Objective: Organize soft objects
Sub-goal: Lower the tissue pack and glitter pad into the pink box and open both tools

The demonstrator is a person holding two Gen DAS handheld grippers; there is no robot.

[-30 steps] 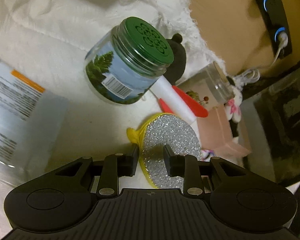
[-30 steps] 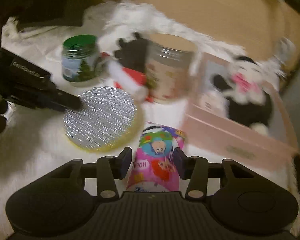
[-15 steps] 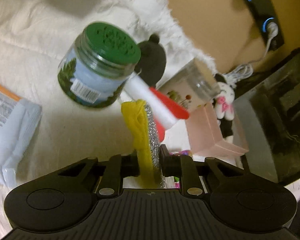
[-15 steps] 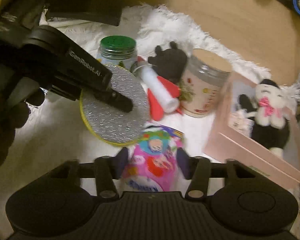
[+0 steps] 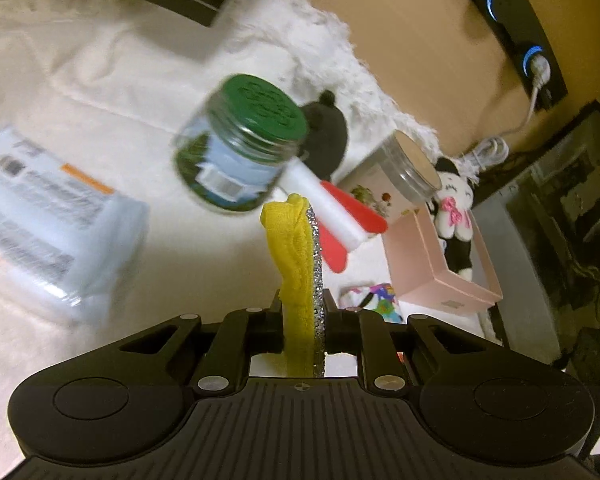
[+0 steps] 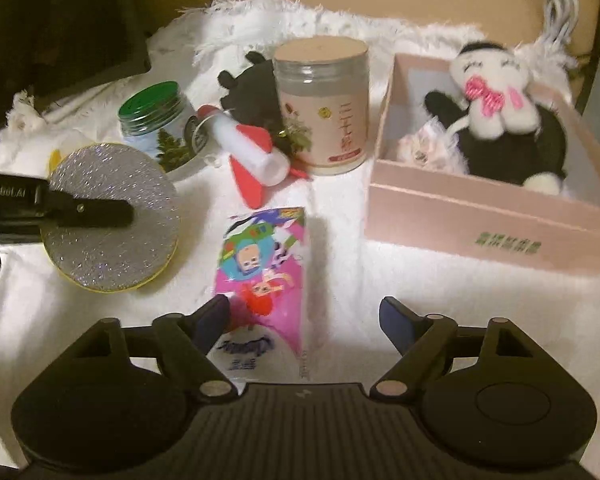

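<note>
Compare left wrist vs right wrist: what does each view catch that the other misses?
Left wrist only: a white printed packet lying on the cloth, the yellow backing of the round scrubber seen edge-on in the closing left gripper, and a wall socket with blue rings.

Right wrist only: the scrubber's glittery silver face and the right gripper with its jaws opening over the cartoon tissue pack.

Both: green-lidded jar, tan-lidded jar, pink box holding the plush toy.
</note>
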